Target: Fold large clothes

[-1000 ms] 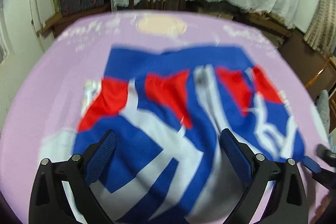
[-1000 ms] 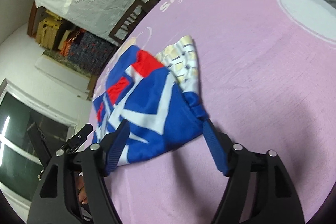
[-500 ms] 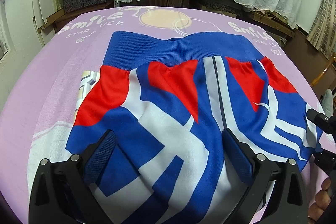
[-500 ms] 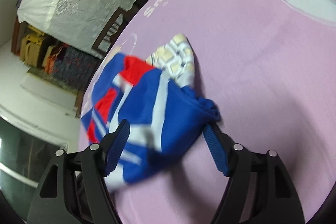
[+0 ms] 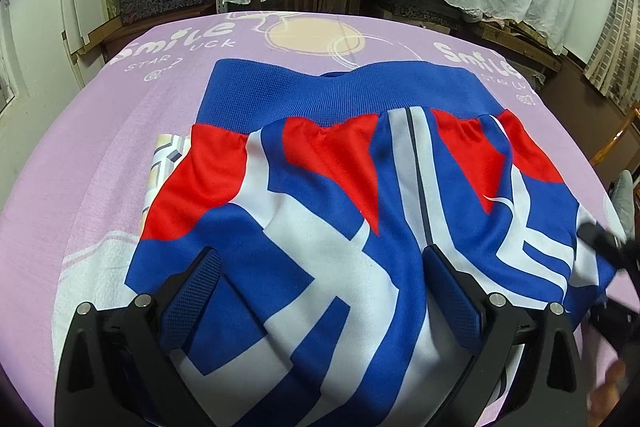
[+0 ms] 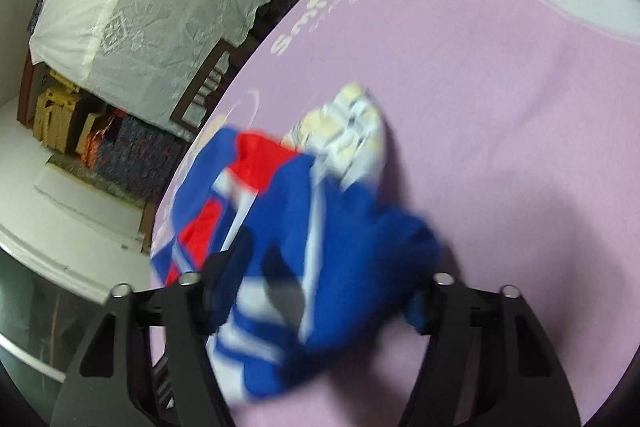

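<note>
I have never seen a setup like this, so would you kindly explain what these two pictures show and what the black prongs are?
A person holds a two-finger gripper in each hand; a fisheye camera on each looks along its fingers. One picture is from the left gripper, open above a blue, red and white zip-up sports jacket lying on a lilac printed tablecloth. The other is from the right gripper, whose jaws are closing with the jacket's blue edge between them; blur hides whether they grip. A pale patterned folded cloth lies under the jacket.
</note>
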A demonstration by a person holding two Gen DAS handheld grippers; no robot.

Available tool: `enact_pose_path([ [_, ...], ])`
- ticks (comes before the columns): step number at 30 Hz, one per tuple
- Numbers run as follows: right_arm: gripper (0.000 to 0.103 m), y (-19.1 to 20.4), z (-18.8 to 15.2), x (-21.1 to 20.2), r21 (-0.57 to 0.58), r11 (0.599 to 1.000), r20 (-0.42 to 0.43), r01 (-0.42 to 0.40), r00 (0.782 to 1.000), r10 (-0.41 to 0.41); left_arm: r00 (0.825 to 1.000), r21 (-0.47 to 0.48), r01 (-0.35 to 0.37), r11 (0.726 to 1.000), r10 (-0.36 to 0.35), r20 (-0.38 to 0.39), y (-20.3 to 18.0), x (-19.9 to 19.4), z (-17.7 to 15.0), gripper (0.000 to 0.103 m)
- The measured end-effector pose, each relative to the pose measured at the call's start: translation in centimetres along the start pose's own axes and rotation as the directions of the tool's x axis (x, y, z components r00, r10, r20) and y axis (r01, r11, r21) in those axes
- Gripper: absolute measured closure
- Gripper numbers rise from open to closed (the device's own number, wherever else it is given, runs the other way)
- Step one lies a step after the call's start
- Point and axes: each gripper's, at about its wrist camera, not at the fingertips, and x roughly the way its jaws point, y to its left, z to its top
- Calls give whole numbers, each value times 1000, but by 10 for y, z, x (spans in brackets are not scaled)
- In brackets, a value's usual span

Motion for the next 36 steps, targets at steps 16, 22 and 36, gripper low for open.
enact_pose_path([
  [16, 81, -6, -14, -1, 3, 1000, 5, 1, 1000, -1, 1000, 2, 0, 1000, 0, -2, 0, 1, 1, 3],
  [22, 92, 10, -16, -6, -82, 996, 54, 23, 998, -19, 1000, 5, 7, 1000, -7, -5, 1, 3, 1, 3],
  [36, 94, 92, -41, -38, -457, 889, 178, 11, 981, 80, 991, -95, 124, 988, -129, -47, 35, -5, 14, 3],
])
